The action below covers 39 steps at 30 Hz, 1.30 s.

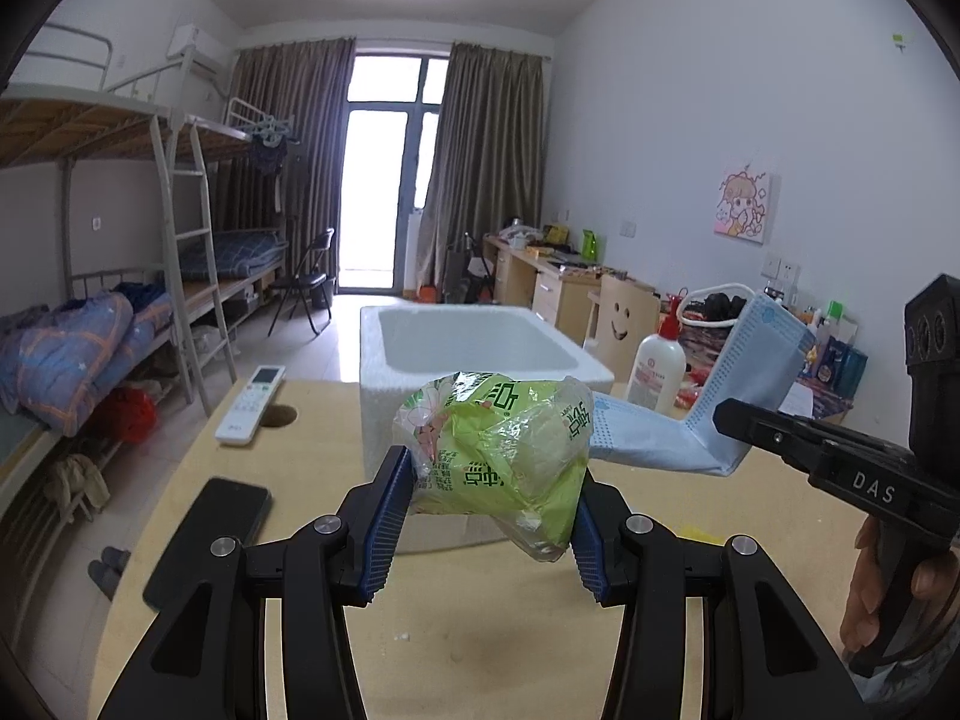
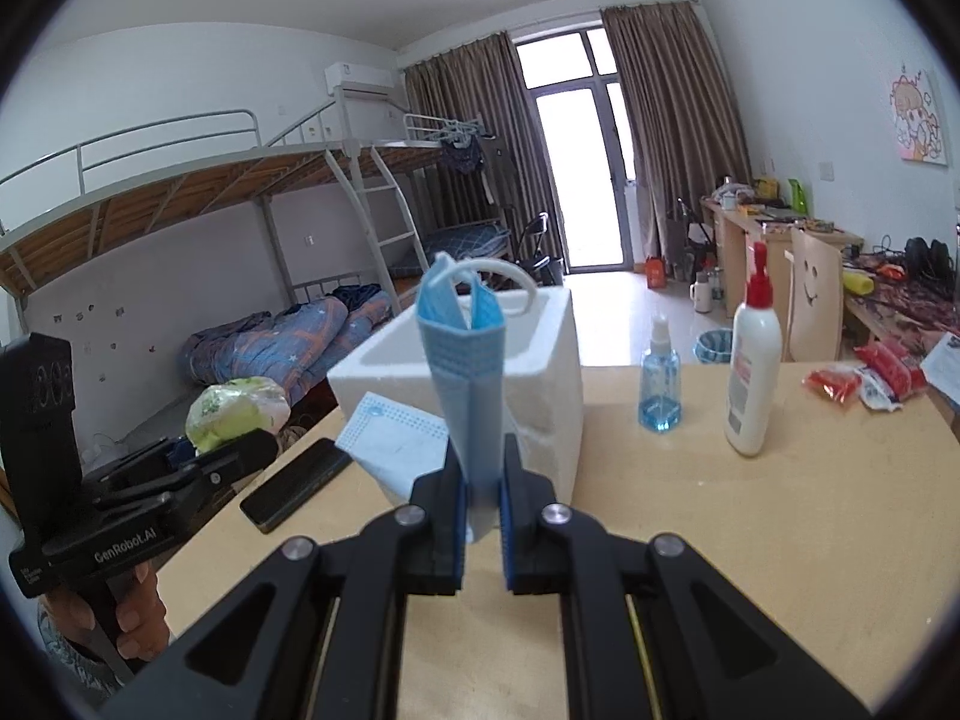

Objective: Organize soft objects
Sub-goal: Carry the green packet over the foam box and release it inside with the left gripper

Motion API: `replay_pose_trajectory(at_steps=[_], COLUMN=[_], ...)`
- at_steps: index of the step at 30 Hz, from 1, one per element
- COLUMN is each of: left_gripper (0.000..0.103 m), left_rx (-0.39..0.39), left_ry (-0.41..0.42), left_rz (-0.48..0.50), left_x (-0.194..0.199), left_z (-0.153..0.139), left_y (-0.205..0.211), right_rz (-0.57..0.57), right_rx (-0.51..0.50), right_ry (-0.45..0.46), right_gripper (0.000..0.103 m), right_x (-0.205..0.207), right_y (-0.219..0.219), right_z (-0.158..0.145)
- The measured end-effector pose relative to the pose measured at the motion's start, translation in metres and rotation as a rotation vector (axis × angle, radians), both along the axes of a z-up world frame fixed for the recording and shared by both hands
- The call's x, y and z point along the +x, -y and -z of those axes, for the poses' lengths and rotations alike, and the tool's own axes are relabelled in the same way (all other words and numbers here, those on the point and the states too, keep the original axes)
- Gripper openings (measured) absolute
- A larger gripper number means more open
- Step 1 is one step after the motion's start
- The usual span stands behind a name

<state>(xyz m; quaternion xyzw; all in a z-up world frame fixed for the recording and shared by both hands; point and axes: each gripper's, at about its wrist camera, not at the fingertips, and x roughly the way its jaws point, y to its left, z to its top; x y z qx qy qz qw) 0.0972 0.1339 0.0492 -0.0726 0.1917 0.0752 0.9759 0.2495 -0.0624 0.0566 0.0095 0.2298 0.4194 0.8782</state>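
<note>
My left gripper (image 1: 489,519) is clamped on a crumpled green tissue pack (image 1: 498,456), its blue pads pressing both sides, and I hold it above the wooden table (image 1: 312,468) just in front of the white foam box (image 1: 474,348). My right gripper (image 2: 483,495) is pinched tight on a folded stack of blue face masks (image 2: 465,372), which stands upright between the pads, its white ear loop arching over the near rim of the foam box. One more blue mask (image 2: 393,441) lies flat on the table against the box's left wall. Left of the box lie a black phone (image 1: 207,540) and, farther back, a white remote control (image 1: 251,395). Right of the box stand a small blue spray bottle (image 2: 659,381) and a taller white bottle with a red pump top (image 2: 753,369); beyond them, toward the table's right edge, lie some red packets (image 2: 864,378).
</note>
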Motion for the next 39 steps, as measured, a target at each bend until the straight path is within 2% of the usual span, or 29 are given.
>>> replay_pose_trajectory(at_steps=[9, 14, 39], left_gripper=[0.050, 0.050, 0.050], left_rx=[0.024, 0.046, 0.044], left_ry=[0.029, 0.043, 0.001], left_rz=[0.014, 0.006, -0.016], left_x=[0.012, 0.022, 0.079], left_z=[-0.020, -0.030, -0.037], left_y=[-0.004, -0.005, -0.028], right_rz=[-0.010, 0.000, -0.023], right_rx=[0.016, 0.009, -0.015], right_ry=[-0.008, 0.029, 0.021], right_gripper=[0.012, 0.012, 0.012], right_x=[0.017, 0.025, 0.073], right_y=[-0.010, -0.015, -0.061], right_z=[-0.018, -0.032, -0.046])
